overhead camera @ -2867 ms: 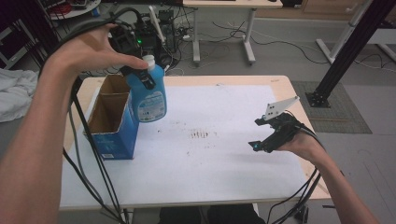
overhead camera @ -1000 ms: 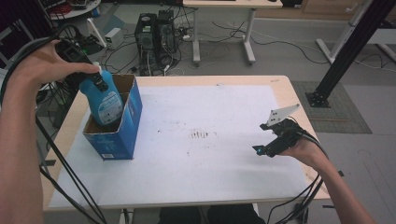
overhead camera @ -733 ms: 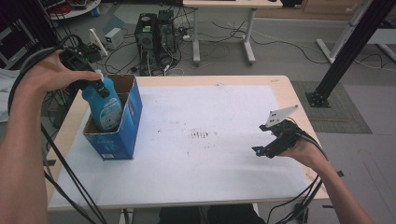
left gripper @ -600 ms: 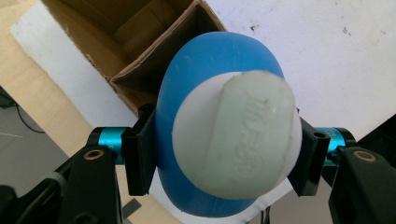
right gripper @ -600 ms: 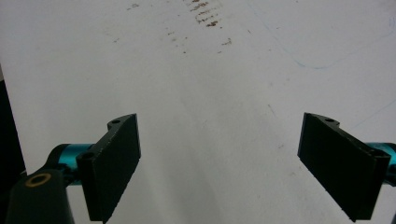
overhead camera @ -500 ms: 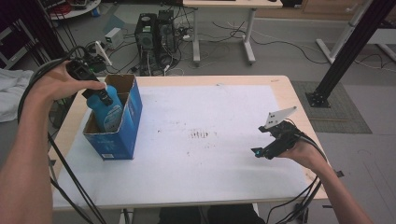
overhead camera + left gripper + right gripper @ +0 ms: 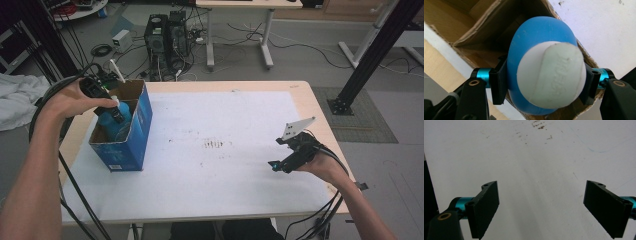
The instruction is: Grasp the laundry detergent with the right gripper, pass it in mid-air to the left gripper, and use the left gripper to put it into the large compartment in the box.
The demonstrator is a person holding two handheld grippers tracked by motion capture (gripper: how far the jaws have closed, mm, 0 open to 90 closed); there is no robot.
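Note:
A blue bottle (image 7: 116, 119) with a white cap (image 7: 551, 77) hangs partly inside an open blue cardboard box (image 7: 131, 145) at the table's left side. My left gripper (image 7: 112, 107) is shut on the bottle's neck, and its black pads (image 7: 499, 81) press the blue shoulder from both sides. In the left gripper view the cap faces the camera with the box's brown inside (image 7: 471, 30) behind it. My right gripper (image 7: 281, 165) hovers low over the white tabletop (image 7: 220, 170) at the right. It stands open, with only bare table between its pads (image 7: 486, 207).
The white sheet bears a patch of brown specks (image 7: 215, 144) near the table's middle. Cables trail from both grippers over the front edge. Beyond the table, on the floor, stand computer towers (image 7: 167, 37), another desk's legs and a black frame post (image 7: 370, 55).
My left gripper has come down with the bottle, which now sits deeper in the box. The right gripper has stayed where it was, open.

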